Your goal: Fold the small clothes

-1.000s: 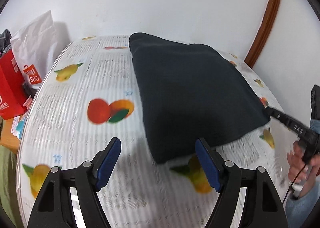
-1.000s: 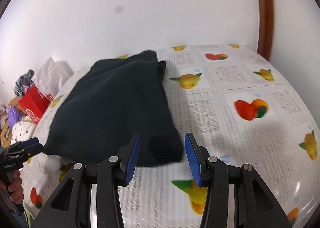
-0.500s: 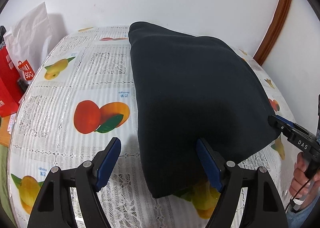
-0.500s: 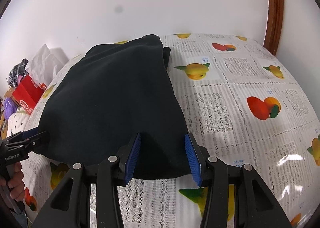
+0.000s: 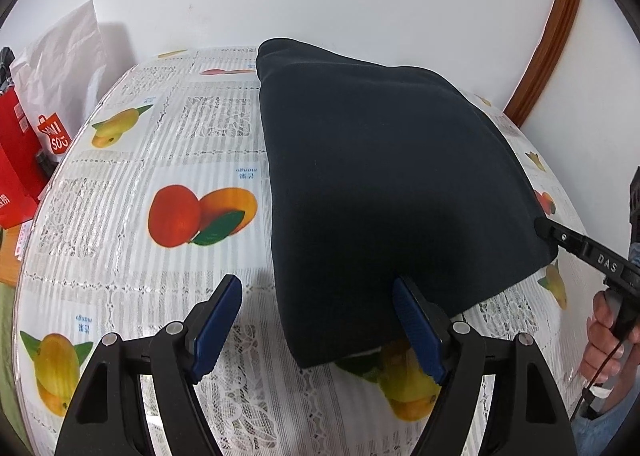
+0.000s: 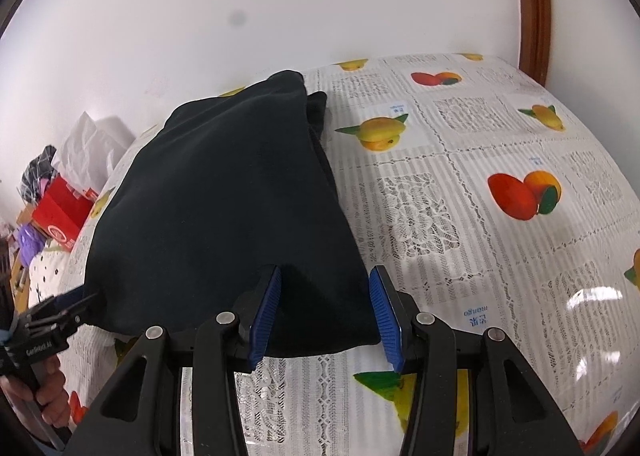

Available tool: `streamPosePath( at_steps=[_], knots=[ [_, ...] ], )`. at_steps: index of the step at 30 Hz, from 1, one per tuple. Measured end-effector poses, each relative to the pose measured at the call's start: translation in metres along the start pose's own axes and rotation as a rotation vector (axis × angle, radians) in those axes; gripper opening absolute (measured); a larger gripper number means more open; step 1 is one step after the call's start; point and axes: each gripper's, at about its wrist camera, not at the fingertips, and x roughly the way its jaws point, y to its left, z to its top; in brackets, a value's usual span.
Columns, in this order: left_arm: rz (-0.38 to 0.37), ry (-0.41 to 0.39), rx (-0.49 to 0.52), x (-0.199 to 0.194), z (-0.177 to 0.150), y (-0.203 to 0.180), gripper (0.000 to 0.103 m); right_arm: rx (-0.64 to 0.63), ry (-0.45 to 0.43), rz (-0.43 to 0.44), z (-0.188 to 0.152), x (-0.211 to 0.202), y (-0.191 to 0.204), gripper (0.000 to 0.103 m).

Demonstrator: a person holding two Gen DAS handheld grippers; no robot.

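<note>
1. I see the dark cloth (image 5: 384, 176) lying flat on the table (image 5: 120, 160), a soft, matte, fleece-like piece folded into a rough rectangle with rounded corners; in the left view it fills the frame from 12 to 4 o'clock.
2. The table wears a glossy plastic cover with a lace pattern and printed fruit, shiny where the light hits it.
3. My left claw (image 5: 318, 330) stands wide open, its ribbed blue pads (image 5: 416, 328) astride the cloth's near left corner, the right-hand pad against the fabric's edge at 5 o'clock.
4. My right claw (image 6: 324, 312) is also spread open, its pads (image 6: 384, 312) framing the cloth's near right corner at 6 o'clock.
5. A crinkled white paper bag (image 5: 64, 68) and a red carton (image 5: 16, 160) sit at 9 o'clock in the left view, off the table's edge.
6. Compared with a second ago, both claws have come nearer the cloth: its corners now lie between the pads, where before they sat farther ahead.
</note>
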Motion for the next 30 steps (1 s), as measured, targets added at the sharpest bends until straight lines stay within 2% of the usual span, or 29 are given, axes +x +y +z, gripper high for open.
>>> streamPosePath(
  at_steps=[2,3,4,7,11,15,24,30],
  knots=[
    [0.0,0.003,-0.001,0.0,-0.001,-0.001,0.077,0.018,0.003,0.014,0.0,0.002,-0.002,0.044],
    [0.0,0.005,-0.001,0.0,-0.002,-0.001,0.077,0.026,0.002,0.018,-0.001,0.003,-0.003,0.041],
    [0.002,0.006,0.0,0.0,-0.002,-0.002,0.077,0.021,0.002,0.036,-0.001,0.003,-0.002,0.027],
    [0.001,0.008,-0.008,0.001,-0.003,-0.001,0.077,-0.011,-0.016,0.022,0.0,0.0,-0.001,0.012],
    [-0.008,0.009,-0.021,0.0,-0.003,0.001,0.077,0.007,-0.009,0.057,0.0,-0.004,-0.008,0.01],
    [-0.008,0.011,-0.025,-0.002,-0.005,0.002,0.077,-0.028,-0.03,0.001,-0.005,-0.014,-0.001,0.01],
    [0.003,0.02,-0.044,-0.011,-0.017,0.004,0.076,-0.014,-0.026,-0.072,-0.017,-0.027,0.001,0.01],
    [0.013,-0.011,-0.059,-0.034,-0.023,0.004,0.075,-0.033,-0.015,-0.134,-0.027,-0.044,0.014,0.01]
  ],
)
